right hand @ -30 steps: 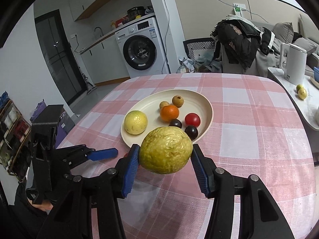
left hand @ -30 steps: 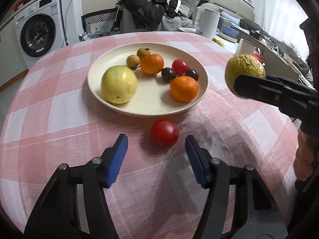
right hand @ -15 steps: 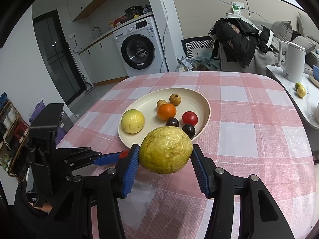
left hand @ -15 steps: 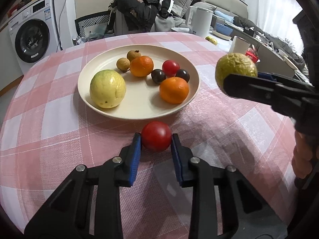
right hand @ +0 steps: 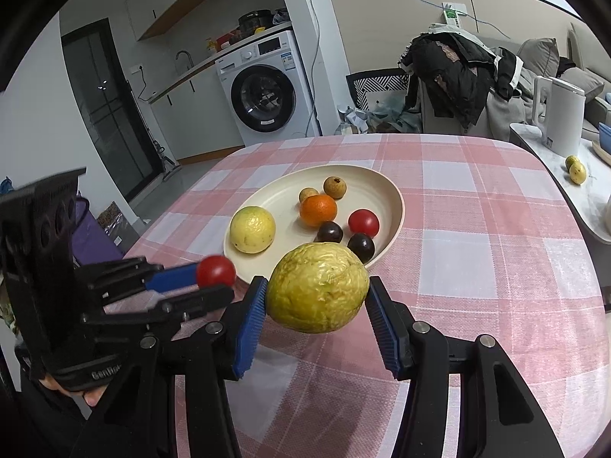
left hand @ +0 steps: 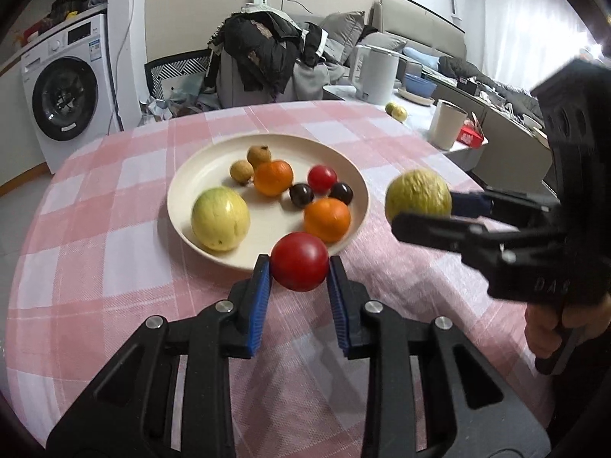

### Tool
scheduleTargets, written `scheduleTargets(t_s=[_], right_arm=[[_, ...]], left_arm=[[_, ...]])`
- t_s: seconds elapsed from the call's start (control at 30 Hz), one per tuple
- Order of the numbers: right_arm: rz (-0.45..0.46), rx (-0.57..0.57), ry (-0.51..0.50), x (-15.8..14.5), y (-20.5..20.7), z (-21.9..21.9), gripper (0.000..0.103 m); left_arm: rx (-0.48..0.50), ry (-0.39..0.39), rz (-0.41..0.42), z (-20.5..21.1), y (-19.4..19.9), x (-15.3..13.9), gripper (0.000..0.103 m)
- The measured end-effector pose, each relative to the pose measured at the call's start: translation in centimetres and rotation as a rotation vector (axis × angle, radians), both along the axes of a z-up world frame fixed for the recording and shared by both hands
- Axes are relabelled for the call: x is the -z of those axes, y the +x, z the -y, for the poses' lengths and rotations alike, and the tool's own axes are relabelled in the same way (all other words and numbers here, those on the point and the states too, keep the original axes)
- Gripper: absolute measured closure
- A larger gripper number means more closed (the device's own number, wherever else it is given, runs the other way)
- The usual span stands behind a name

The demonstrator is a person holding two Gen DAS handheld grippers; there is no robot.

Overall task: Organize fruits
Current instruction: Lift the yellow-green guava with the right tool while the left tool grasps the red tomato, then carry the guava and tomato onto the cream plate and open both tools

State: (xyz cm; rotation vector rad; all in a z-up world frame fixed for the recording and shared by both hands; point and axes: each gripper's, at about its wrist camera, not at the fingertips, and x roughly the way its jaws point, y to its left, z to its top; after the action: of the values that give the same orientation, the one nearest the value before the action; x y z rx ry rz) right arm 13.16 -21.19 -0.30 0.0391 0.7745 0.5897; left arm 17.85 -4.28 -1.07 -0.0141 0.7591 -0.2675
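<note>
plate near rim hidden behind smooth round tomato, pinched in left tongs above the checked-cloth counter. right tongs clamp a wrinkled yellow-green fruit, masking one orange on the plate.

Soft, even indoor light fills both views, brightest at the window on the far right of the left wrist view. Shadows on the checked surface are faint and diffuse under each gripper. Fisheye bending curves the room's lines, and black vignetting fills the corners. The plate fruits look slightly motion-blurred in the left wrist view.
</note>
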Motion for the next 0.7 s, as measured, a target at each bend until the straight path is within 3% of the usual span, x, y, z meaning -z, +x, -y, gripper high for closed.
scheduleTargets(t_s=[0.7], right_arm=[[0.021, 0.013, -0.021, -0.2, 3.5, -2.3, 0.050]], left_arm=[[-0.031, 0.000, -0.003, -0.2, 4.2, 0.6, 0.076]])
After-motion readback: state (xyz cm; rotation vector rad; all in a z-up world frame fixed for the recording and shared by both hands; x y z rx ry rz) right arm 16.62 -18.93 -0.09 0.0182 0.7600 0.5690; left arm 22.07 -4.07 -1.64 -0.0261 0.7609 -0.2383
